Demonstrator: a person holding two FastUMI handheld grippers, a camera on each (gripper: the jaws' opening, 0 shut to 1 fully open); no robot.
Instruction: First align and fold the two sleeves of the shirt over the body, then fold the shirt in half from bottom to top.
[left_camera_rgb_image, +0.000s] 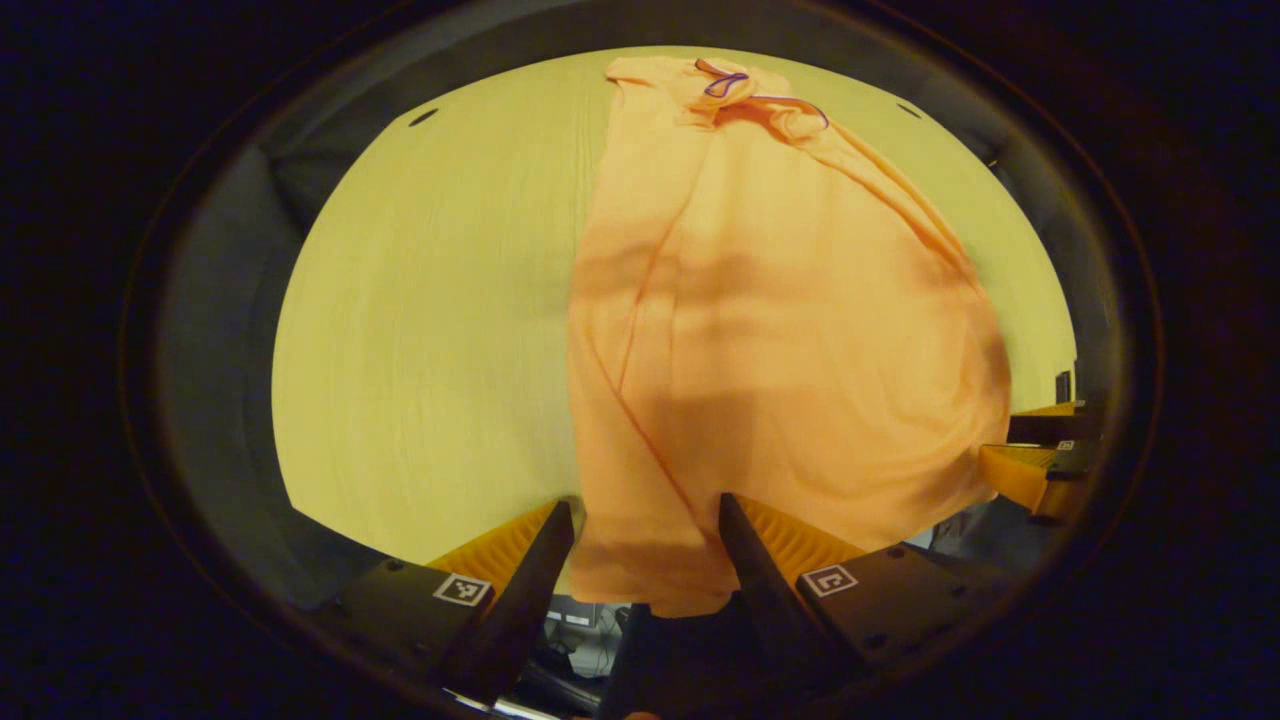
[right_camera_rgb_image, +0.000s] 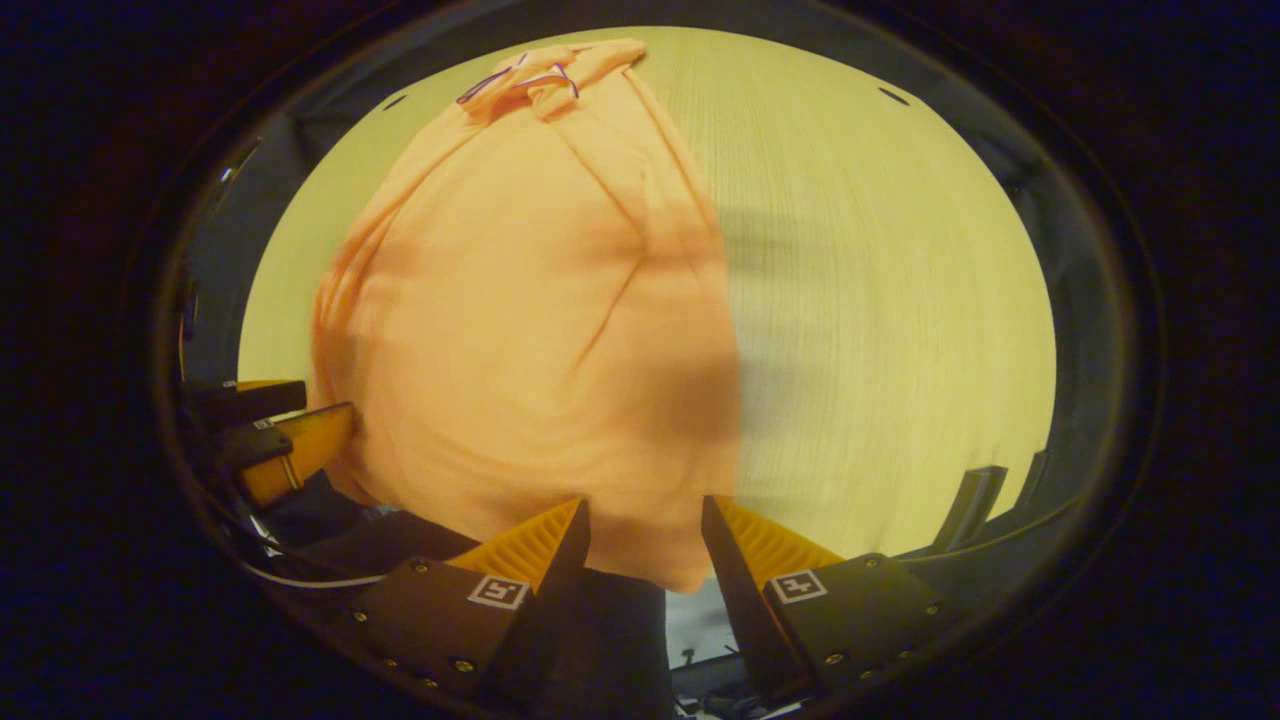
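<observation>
An orange shirt (left_camera_rgb_image: 780, 330) lies lengthwise on the pale wooden table (left_camera_rgb_image: 430, 330), with its purple-trimmed collar (left_camera_rgb_image: 730, 85) at the far end. No sleeve sticks out sideways, and diagonal creases cross the body. The near hem hangs over the table's front edge. My left gripper (left_camera_rgb_image: 645, 502) stands open, its fingers apart around one hem corner. The right gripper (left_camera_rgb_image: 1040, 450) shows at the shirt's other corner. In the right gripper view, my right gripper (right_camera_rgb_image: 644, 502) is open around the other corner of the shirt (right_camera_rgb_image: 520, 330), whose collar (right_camera_rgb_image: 540, 75) lies far off. The left gripper (right_camera_rgb_image: 270, 430) is at the left.
Bare table (right_camera_rgb_image: 880, 300) extends on the outer side of the shirt in each view. Dark floor and booth wall ring the table. A dark upright piece (right_camera_rgb_image: 975, 500) stands off the table's near right corner. Cables lie below the front edge.
</observation>
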